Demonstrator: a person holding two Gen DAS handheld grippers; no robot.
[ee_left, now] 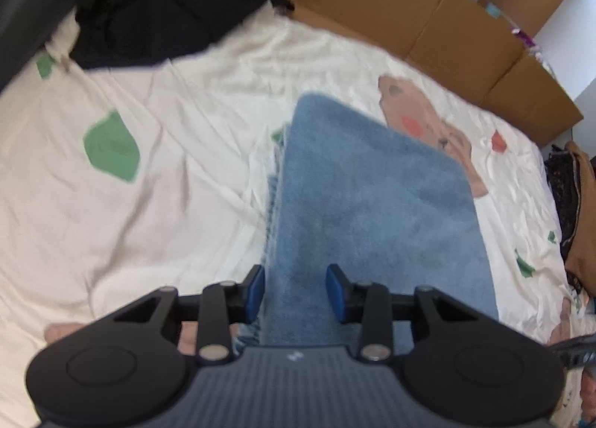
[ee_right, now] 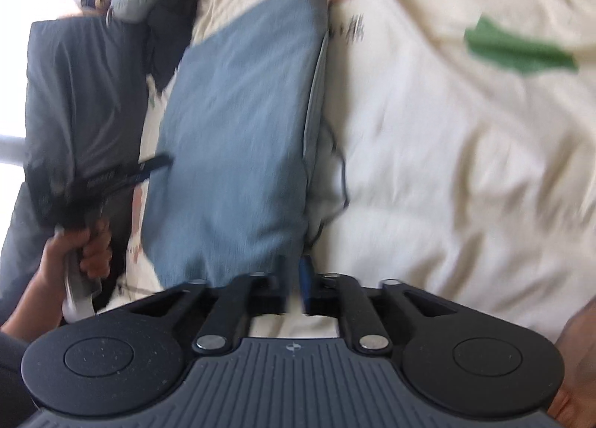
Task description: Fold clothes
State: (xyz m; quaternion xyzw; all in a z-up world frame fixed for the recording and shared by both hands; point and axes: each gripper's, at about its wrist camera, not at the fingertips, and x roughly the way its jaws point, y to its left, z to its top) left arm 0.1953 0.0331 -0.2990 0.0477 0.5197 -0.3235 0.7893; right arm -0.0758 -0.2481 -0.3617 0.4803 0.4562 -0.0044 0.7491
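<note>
On the bed [ee_left: 193,66] we found the folded blue towel [ee_left: 365,182] soft and floppy, best gripped at corners; left tongs [ee_left: 296,292] part-open straddling it, right tongs [ee_right: 298,288] blurred, unclear

No readable text, brand name, number or label appears in either wrist view. The only marks are a small pale emblem at the middle of the ribbed dark grey plastic gripper body [ee_left: 294,356], low in the left wrist frame, and a similar round emblem in the same spot on the other ribbed grey gripper body [ee_right: 294,348], both too small to make out. Dark smudges that may be printed characters sit on the cream patterned bedsheet [ee_right: 354,31] near the upper middle of the right wrist frame, blurred beyond reading.
</note>
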